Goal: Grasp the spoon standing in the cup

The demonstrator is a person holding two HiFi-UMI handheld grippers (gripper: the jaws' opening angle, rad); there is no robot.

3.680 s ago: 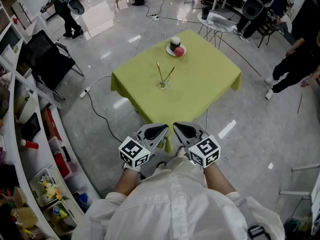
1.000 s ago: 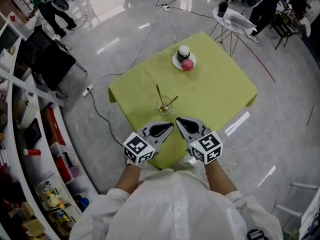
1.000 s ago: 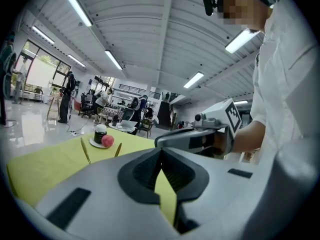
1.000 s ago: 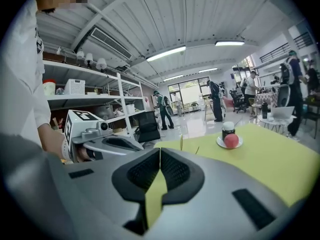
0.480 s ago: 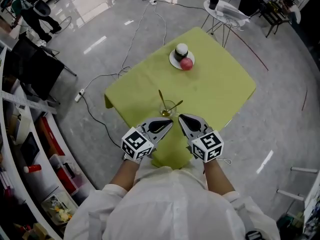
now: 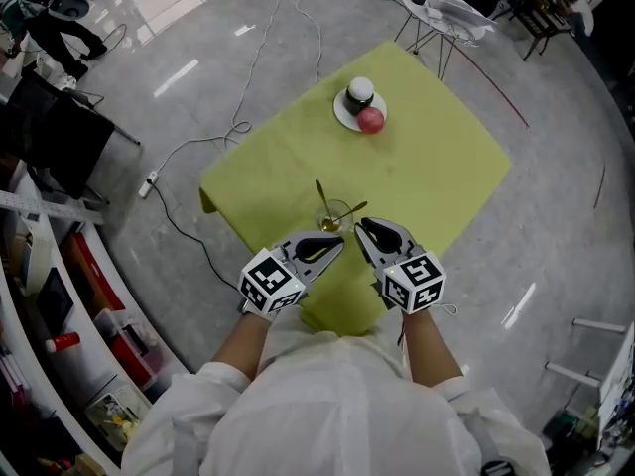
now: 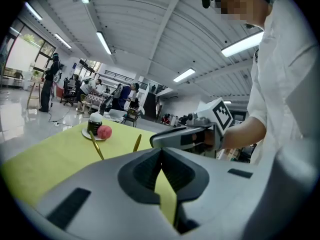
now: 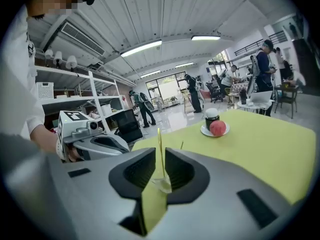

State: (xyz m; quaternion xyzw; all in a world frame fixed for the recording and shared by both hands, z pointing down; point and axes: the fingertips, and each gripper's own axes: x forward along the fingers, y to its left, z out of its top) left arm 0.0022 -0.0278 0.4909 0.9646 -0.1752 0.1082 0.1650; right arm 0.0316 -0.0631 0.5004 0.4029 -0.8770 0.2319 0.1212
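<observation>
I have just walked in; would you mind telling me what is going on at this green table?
A person stands at the near corner of the green table with a hand-held gripper in each hand, both aimed at a glass cup with two gold handles standing in it. The right hand-held gripper has just been opening its jaws. Nothing is between them yet; the upright spoon shows ahead through the gap. The left hand-held gripper is shut and empty. Nothing is grasped so far.

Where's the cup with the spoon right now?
Head view: the cup stands at the near corner of the green table, just ahead of the right gripper, whose empty jaws have just been opening.
</observation>
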